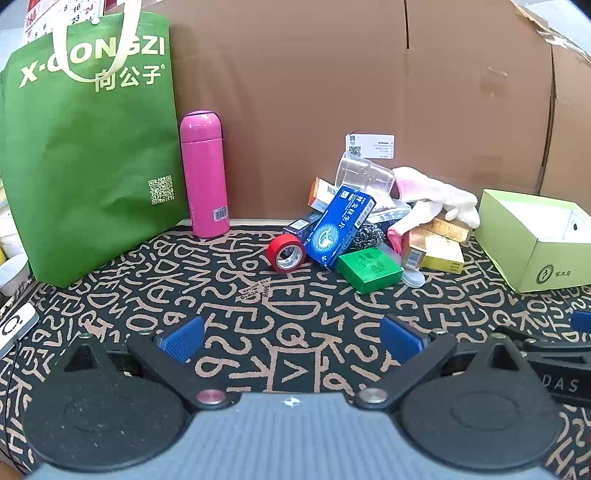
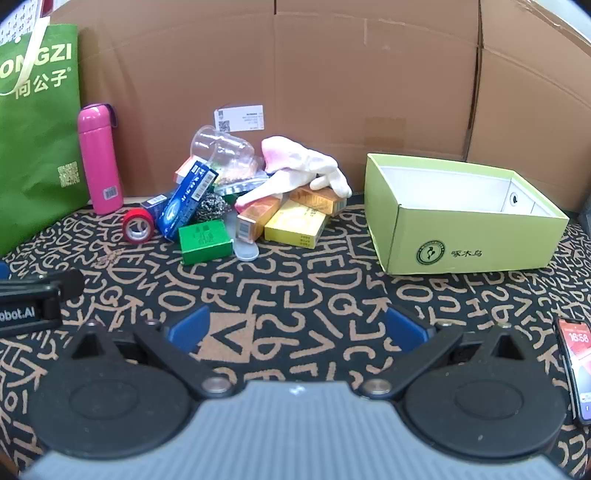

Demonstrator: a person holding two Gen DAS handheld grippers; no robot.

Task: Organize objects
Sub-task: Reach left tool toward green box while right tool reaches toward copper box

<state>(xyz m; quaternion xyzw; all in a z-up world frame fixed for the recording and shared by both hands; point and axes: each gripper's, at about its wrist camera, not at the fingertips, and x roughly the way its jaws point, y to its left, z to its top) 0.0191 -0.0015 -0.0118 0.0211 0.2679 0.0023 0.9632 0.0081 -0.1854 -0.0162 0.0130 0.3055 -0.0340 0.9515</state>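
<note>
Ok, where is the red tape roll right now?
The red tape roll lies on its side on the patterned mat at the pile's left edge, against the blue box and right of the pink bottle; it appears left of centre in the right wrist view.

Staged recording setup, not a lived-in room. Flattened cardboard sheets (image 2: pixel 332 74) walled up as backdrop. Letter-patterned black mat (image 2: pixel 295 288) covers the tabletop. Household odds heaped mid-mat: tape roll (image 1: pixel 286 253), small cartons, steel scourer (image 2: pixel 212 205). Wall calendar (image 1: pixel 61 14) behind green tote bag (image 1: pixel 88 147). Phone (image 2: pixel 578 369) at mat edge.
</note>
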